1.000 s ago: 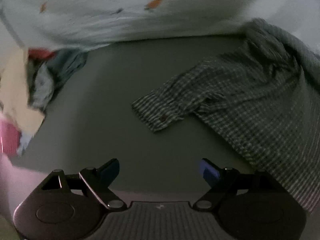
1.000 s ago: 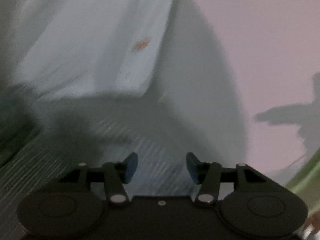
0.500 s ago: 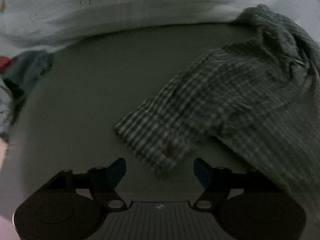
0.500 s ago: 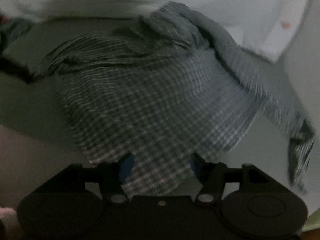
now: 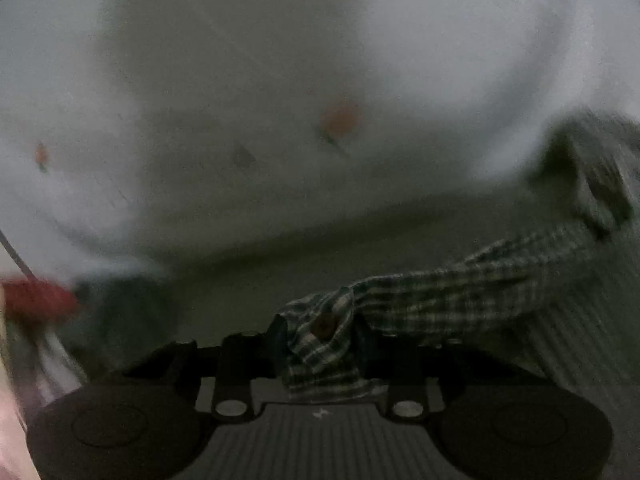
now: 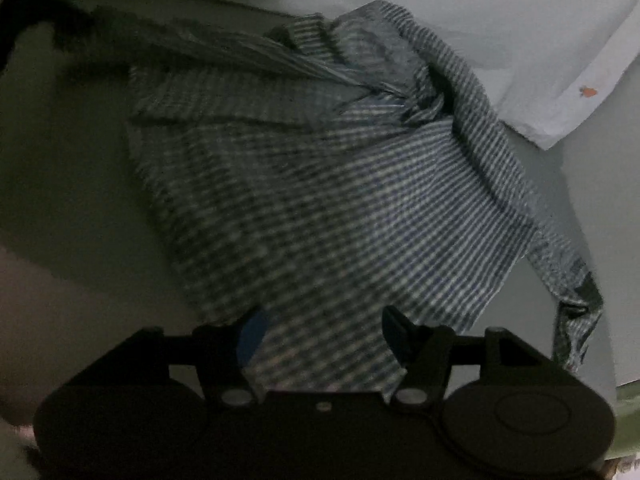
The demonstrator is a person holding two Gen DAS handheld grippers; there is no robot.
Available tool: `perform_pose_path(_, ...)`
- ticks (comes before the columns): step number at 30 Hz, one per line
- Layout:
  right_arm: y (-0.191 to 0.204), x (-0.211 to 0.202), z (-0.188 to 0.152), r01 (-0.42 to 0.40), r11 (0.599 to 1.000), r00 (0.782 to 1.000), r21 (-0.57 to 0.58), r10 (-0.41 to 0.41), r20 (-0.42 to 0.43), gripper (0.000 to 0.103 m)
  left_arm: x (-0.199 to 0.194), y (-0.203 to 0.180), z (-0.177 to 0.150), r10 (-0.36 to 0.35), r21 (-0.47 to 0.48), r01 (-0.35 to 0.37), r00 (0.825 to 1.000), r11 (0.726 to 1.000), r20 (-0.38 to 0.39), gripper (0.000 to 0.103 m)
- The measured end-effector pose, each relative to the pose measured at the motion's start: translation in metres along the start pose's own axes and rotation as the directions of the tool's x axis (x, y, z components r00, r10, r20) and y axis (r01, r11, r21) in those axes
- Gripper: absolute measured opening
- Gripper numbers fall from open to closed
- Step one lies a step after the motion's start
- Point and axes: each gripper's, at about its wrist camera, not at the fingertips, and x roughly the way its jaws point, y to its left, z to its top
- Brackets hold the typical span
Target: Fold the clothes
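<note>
Checked shirt lay spread and rumpled on a grey surface, reaching forward from the right tongs toward a pale sheet with small orange marks beyond it. The lower hem of the shirt ran between the right tongs' two fingers, which stood apart with a blue pad on one side; the pads did not press the cloth, so these tongs were open. One sleeve trailed off to the right of the right tongs and hung down at its end.

In the left wrist view, the other sleeve's cuff, with a brown button on it, sat between the fingers of the left tongs. Their jaws were closing, and the cuff bunched up between the dark fingers as they clamped it. From there the sleeve stretched away to the right of the left tongs, toward the blurred body of the shirt. Ahead of the left tongs rose the same pale sheet. To their left a red cloth showed, badly blurred, beside other dim fabric that was too unclear to identify.
</note>
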Motion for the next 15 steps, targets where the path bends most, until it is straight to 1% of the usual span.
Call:
perform_pose_path(2,0.000,0.003,0.008,0.023,0.999,1.000,0.029,-0.022,-0.001,0.065,0.016,0.031,0.033,0.074,-0.063,-0.071,0.996,0.995,0.047,0.039)
perform_pose_path(3,0.001,0.004,0.009,0.028,0.999,1.000,0.039,-0.028,-0.001,0.065,0.028,0.045,0.036,0.061,-0.127,-0.061,0.998,0.990,-0.002,0.041)
perform_pose_path(4,0.001,0.006,0.011,0.032,0.998,0.999,0.048,-0.032,-0.002,0.065,0.039,0.059,0.039,0.044,-0.192,-0.053,0.998,0.980,-0.053,0.049)
perform_pose_path(5,0.002,0.008,0.011,0.036,0.998,0.999,0.057,-0.035,-0.009,0.065,0.051,0.073,0.042,0.023,-0.256,-0.049,0.995,0.965,-0.101,0.053)
perform_pose_path(6,0.003,0.010,0.010,0.036,0.997,0.999,0.068,-0.034,-0.022,0.065,0.062,0.087,0.045,-0.001,-0.319,-0.047,0.989,0.946,-0.149,0.053)
perform_pose_path(7,0.003,0.012,0.009,0.035,0.996,0.999,0.079,-0.032,-0.037,0.065,0.063,0.086,0.034,-0.068,-0.363,0.000,0.982,0.932,-0.175,0.053)
perform_pose_path(8,0.003,0.014,0.007,0.032,0.995,0.998,0.092,-0.027,-0.053,0.065,0.064,0.086,0.022,-0.137,-0.406,0.046,0.971,0.913,-0.198,0.059)
perform_pose_path(9,0.003,0.015,0.003,0.028,0.994,0.997,0.108,-0.021,-0.070,0.065,0.065,0.085,0.010,-0.206,-0.450,0.090,0.954,0.889,-0.218,0.064)
perform_pose_path(10,0.002,0.016,0.001,0.026,0.992,0.996,0.121,-0.016,-0.084,0.065,0.062,0.078,-0.002,-0.280,-0.459,0.152,0.933,0.875,-0.225,0.074)
perform_pose_path(11,0.000,0.018,-0.003,0.028,0.990,0.995,0.140,-0.014,-0.102,0.065,0.057,0.063,-0.015,-0.355,-0.453,0.223,0.906,0.863,-0.230,0.078)
perform_pose_path(12,-0.002,0.020,-0.006,0.031,0.987,0.993,0.160,-0.012,-0.121,0.065,0.052,0.046,-0.026,-0.417,-0.430,0.290,0.878,0.855,-0.237,0.078)
perform_pose_path(13,-0.004,0.022,-0.010,0.035,0.983,0.990,0.179,-0.010,-0.140,0.066,0.047,0.023,-0.034,-0.468,-0.384,0.356,0.846,0.852,-0.255,0.078)
perform_pose_path(14,-0.009,0.025,-0.014,0.042,0.977,0.987,0.209,-0.007,-0.162,0.066,0.042,0.002,-0.038,-0.500,-0.338,0.404,0.821,0.850,-0.276,0.078)
perform_pose_path(15,-0.016,0.028,-0.017,0.051,0.967,0.983,0.251,-0.005,-0.182,0.067,0.039,-0.014,-0.038,-0.523,-0.302,0.442,0.802,0.844,-0.289,0.078)
